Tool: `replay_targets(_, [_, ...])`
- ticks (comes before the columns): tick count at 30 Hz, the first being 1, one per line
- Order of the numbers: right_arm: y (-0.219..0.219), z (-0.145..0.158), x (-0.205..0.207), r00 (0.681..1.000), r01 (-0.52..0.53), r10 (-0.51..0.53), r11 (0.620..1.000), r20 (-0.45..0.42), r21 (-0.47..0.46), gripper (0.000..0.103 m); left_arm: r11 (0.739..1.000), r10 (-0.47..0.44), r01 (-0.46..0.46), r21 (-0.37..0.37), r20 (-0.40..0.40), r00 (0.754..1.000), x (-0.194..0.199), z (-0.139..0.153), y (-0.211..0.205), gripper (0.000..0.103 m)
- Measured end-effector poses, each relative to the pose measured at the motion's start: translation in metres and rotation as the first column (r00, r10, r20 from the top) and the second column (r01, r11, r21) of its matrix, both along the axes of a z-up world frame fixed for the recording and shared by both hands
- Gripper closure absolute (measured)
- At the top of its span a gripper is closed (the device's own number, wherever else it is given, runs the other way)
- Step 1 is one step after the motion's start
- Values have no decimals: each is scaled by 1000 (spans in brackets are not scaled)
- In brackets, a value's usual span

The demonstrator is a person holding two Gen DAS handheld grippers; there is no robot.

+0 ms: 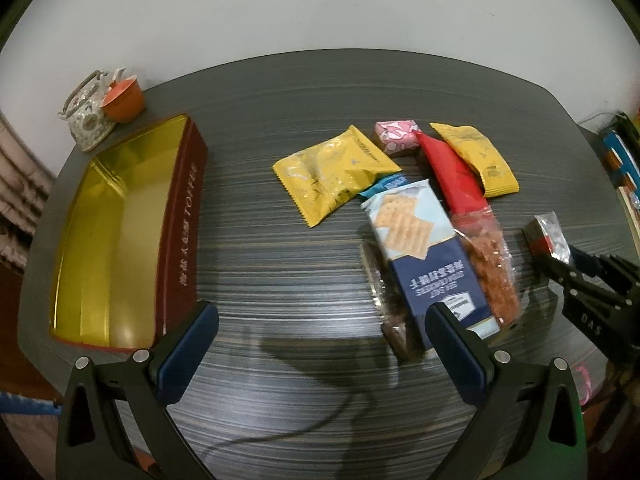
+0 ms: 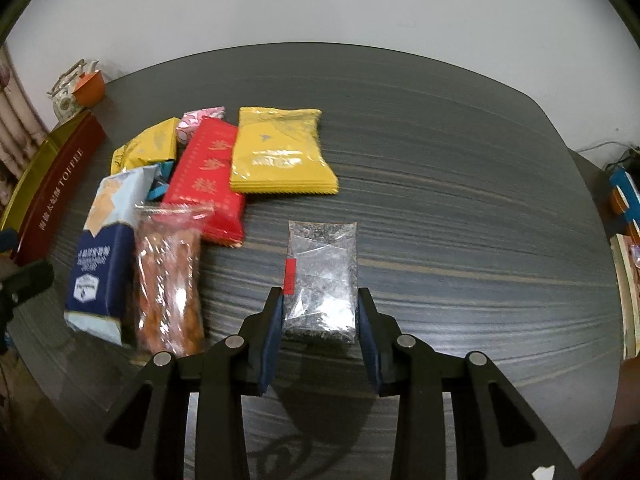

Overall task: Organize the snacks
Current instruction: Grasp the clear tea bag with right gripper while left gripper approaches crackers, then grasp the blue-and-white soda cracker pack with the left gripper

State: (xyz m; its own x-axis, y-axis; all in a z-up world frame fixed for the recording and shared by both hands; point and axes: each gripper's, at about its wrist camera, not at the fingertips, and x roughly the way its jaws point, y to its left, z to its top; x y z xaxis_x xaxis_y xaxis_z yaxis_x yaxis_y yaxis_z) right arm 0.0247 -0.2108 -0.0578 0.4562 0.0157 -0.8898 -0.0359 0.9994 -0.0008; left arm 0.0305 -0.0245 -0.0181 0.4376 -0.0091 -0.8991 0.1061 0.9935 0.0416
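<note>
An open red toffee tin [image 1: 120, 240] with a gold inside lies at the left of the dark table; it also shows in the right wrist view [image 2: 56, 184]. A pile of snacks sits mid-table: two yellow packs [image 1: 334, 172] [image 2: 280, 152], a red pack [image 2: 208, 180], a pink pack [image 1: 396, 134], a blue cracker pack [image 1: 424, 252] and a clear bag of orange snacks [image 2: 168, 280]. My right gripper [image 2: 320, 316] is shut on a clear silvery bag [image 2: 324, 276], seen in the left wrist view [image 1: 546, 236]. My left gripper [image 1: 320, 344] is open and empty above the table.
A patterned teapot [image 1: 86, 116] and an orange cup [image 1: 124, 98] stand at the table's far left corner behind the tin. Coloured boxes [image 2: 624, 196] lie off the right edge. A white wall runs behind the table [image 2: 460, 160].
</note>
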Motion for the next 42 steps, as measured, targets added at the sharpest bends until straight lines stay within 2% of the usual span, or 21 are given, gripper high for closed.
replay_targets(7, [-19, 1, -6, 999, 33, -33, 999, -2, 30, 70, 999, 12, -13, -36, -44, 999, 12, 0, -13, 1])
replay_targets(12, [-24, 2, -9, 999, 38, -38, 999, -1, 38, 70, 997, 34, -42, -69, -109, 993, 28, -4, -25, 2])
replay_targets(14, [-24, 2, -9, 999, 39, -39, 998, -2, 43, 70, 996, 50, -59, -69, -137, 989, 35, -7, -30, 6])
replay_targets(19, [-27, 0, -10, 999, 39, -39, 998, -10, 50, 70, 992, 85, -103, -75, -208, 974, 49, -19, -36, 11])
replay_targets(30, [-25, -4, -8, 999, 40, -39, 997, -16, 67, 70, 995, 66, -80, -61, -202, 977, 57, -17, -58, 17])
replay_targets(36, [-25, -3, -8, 999, 40, -38, 997, -18, 69, 70, 996, 67, -78, -41, -233, 970, 62, -30, -66, 18])
replay_targets(39, [-25, -3, -8, 999, 40, -39, 997, -18, 68, 70, 996, 42, -59, -63, -244, 969, 62, -36, -69, 35])
replay_targets(40, [-25, -3, -8, 999, 39, -38, 997, -18, 68, 70, 996, 33, -52, -71, -248, 968, 62, -37, -71, 45])
replay_targets(42, [-25, -3, -8, 999, 40, -39, 997, -18, 69, 70, 996, 22, -41, -74, -245, 969, 61, -37, -73, 49])
